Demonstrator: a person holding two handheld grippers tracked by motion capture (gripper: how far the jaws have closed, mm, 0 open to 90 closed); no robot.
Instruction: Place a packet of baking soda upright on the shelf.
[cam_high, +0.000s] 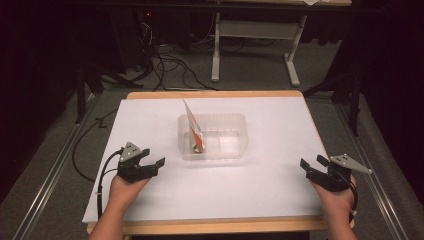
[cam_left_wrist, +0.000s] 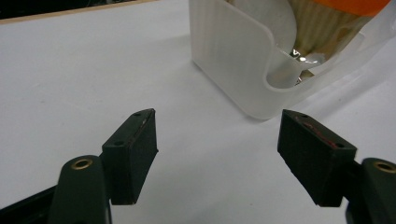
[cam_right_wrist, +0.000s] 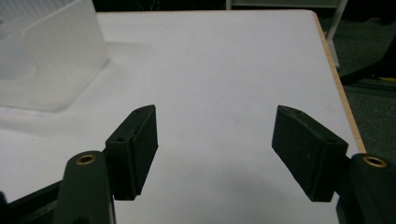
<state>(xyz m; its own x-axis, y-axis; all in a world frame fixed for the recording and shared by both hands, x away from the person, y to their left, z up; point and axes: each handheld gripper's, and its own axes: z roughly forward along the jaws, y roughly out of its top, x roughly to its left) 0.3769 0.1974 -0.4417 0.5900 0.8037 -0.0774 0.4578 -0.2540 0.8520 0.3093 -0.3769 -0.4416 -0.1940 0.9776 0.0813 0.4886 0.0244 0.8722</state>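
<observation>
The white counter (cam_high: 260, 190) holds a clear plastic tray (cam_high: 235, 150) near its middle. A tall orange and white packet (cam_high: 192, 125) leans inside the tray's left part. The left gripper (cam_high: 150, 162) and right gripper (cam_high: 312, 167) rest near, jaws wide apart, holding nothing. A bump could tip the leaning packet. The left gripper view shows something shiny (cam_left_wrist: 299, 58) under the packet.

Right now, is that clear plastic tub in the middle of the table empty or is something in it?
Not empty. The clear tub holds an orange-and-white packet that stands tilted in its left part, top poking above the rim.
</observation>
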